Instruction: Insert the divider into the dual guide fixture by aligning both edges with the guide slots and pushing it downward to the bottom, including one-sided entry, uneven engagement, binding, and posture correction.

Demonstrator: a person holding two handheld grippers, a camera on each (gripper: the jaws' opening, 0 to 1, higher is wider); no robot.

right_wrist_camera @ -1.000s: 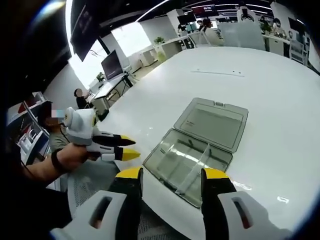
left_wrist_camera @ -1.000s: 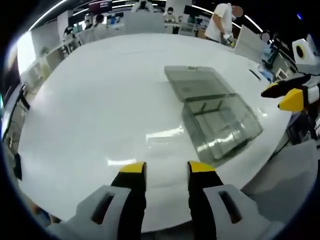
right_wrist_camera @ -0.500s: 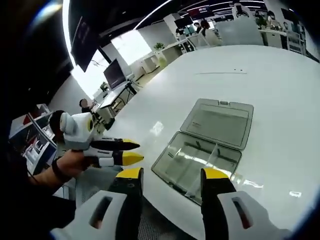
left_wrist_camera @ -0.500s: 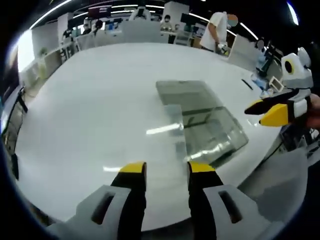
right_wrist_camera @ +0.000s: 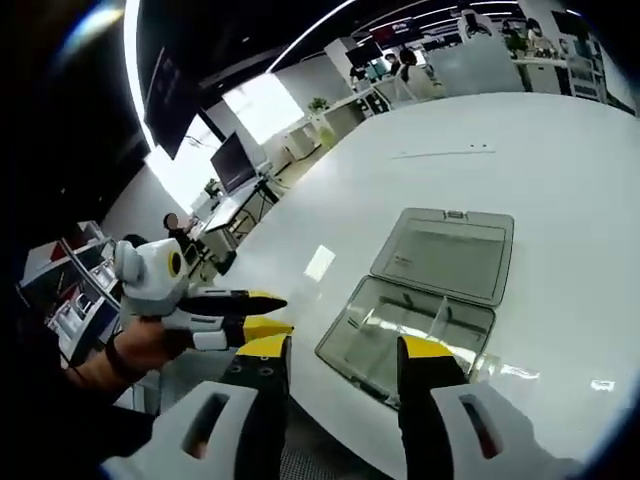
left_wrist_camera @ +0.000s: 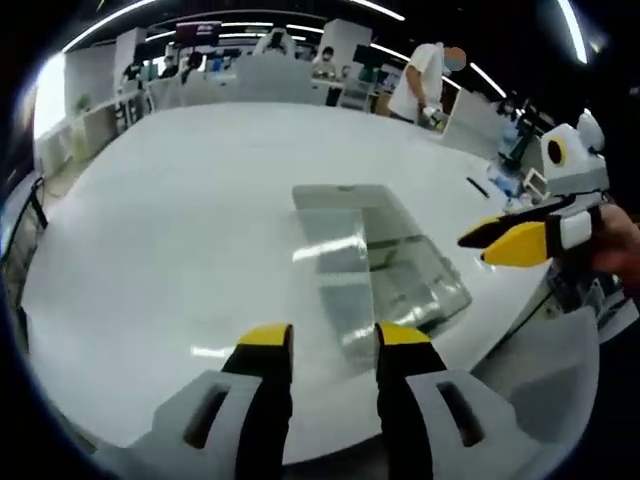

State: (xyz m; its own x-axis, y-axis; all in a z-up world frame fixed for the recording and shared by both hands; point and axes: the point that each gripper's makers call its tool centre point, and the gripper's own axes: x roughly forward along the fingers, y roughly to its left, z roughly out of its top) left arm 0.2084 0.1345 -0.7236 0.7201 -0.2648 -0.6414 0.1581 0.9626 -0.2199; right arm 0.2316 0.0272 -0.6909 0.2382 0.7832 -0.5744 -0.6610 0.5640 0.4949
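A clear plastic box [left_wrist_camera: 400, 275] lies on the white table [left_wrist_camera: 170, 220] with its lid [left_wrist_camera: 335, 205] folded open flat behind it. In the right gripper view the box's tray [right_wrist_camera: 395, 335] holds a clear divider [right_wrist_camera: 438, 316] standing across it; how deep it sits I cannot tell. My left gripper [left_wrist_camera: 332, 340] hovers just short of the box's near corner, open and empty. My right gripper [right_wrist_camera: 343, 350] is open and empty over the table edge, short of the tray. The right gripper [left_wrist_camera: 500, 240] comes in from the right, and the left gripper [right_wrist_camera: 270, 312] from the left in a hand.
The box sits close to the curved table edge [left_wrist_camera: 520, 310]. A thin dark strip [right_wrist_camera: 440, 152] lies far out on the table. A person in a white shirt [left_wrist_camera: 420, 70] stands beyond the far side. Desks with monitors [right_wrist_camera: 230, 160] stand off to the left.
Both cameras have shifted with the hands. The box now lies nearer my left jaws, and the right gripper reaches further into the left gripper view. The box has stayed put; both grippers remain open.
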